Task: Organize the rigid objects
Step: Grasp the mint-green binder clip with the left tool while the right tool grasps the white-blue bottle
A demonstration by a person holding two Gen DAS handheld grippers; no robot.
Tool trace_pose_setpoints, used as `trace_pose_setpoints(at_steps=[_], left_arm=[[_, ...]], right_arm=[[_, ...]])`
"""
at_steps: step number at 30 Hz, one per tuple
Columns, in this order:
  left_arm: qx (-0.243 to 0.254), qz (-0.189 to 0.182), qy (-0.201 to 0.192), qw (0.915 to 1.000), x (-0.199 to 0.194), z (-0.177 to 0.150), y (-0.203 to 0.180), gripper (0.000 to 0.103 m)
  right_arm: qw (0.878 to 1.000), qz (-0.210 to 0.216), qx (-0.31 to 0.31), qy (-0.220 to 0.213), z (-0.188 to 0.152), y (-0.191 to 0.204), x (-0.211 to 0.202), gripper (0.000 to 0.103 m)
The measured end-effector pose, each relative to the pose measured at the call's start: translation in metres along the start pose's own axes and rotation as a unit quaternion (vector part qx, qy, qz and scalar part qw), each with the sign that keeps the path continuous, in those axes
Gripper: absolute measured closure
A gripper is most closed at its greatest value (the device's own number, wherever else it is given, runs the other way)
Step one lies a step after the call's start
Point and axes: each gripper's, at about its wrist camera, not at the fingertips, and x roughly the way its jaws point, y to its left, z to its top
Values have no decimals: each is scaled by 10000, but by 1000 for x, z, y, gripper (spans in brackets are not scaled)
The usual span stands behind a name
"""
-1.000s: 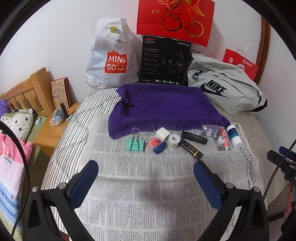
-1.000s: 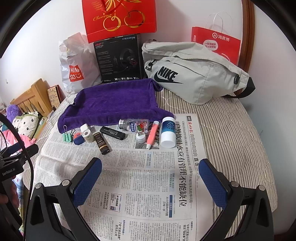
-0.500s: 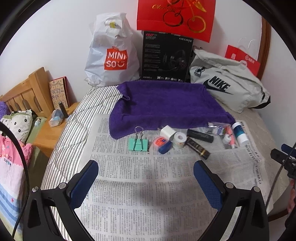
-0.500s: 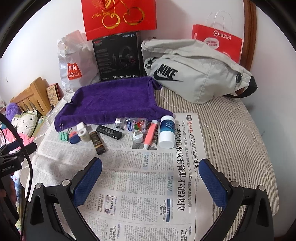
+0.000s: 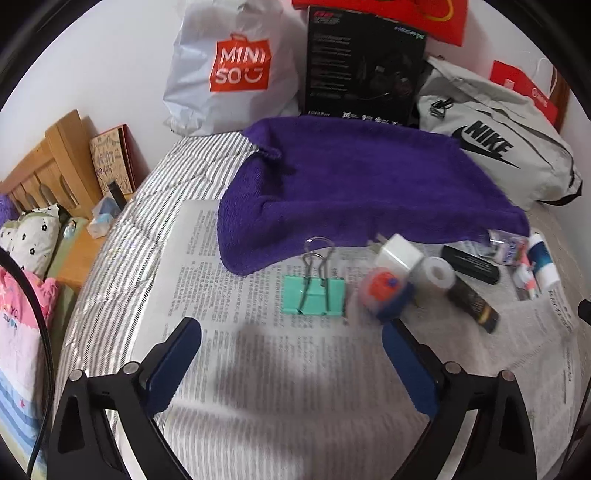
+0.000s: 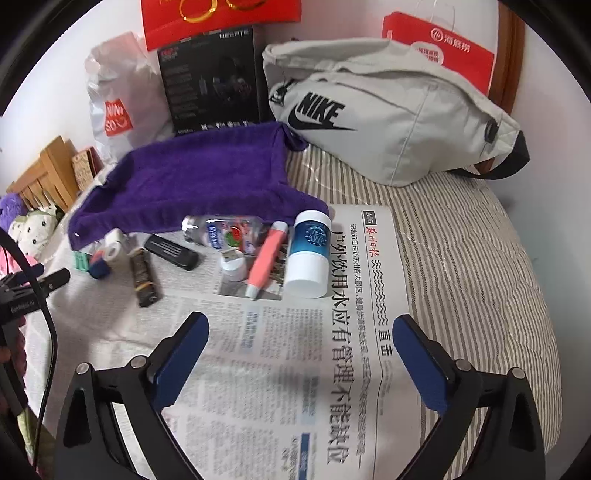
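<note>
Left gripper (image 5: 291,328) spread wide, jaws just narrowing, empty, near teal binder clip (image 5: 314,293). Right gripper (image 6: 301,325) released above newspaper (image 6: 295,369).

Ahead of the left gripper (image 5: 291,341), motion blur smears the newspaper (image 5: 258,387) print past reading. The purple towel (image 5: 354,177) covers the far ends of the clear bottle (image 5: 508,245) and the headset box (image 5: 364,62) foot. The red gift bag (image 5: 424,18) is cut off by the top edge. From the right gripper (image 6: 301,338), the green binder clip (image 6: 80,261) far to its left shows only a sliver behind the blue-and-orange item (image 6: 99,264), too blurred to name.
</note>
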Motion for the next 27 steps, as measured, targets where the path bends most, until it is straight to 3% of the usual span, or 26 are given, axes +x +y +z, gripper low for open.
trace_pose_setpoints(at_steps=[6,10,14,20,27], left_arm=[[-18,-145,136,9998,24,6,1,10],[63,-80,197,9998,36,6,-1,18],[87,-75,146,9998,37,7,0,20],[156,-70,91,9998,37,8,0,31],[416,-218,24,9989,34,9,-9,57]], right_arm=[[9999,-50,58,83,5,-6,24,8],[9998,11,179,100,8,-10,36,8],[9996,-66,214,171,12,-13,51,12],[9993,-70,292,225,18,-18,65,14],[9993,-99,300,185,30,-20,76,16]])
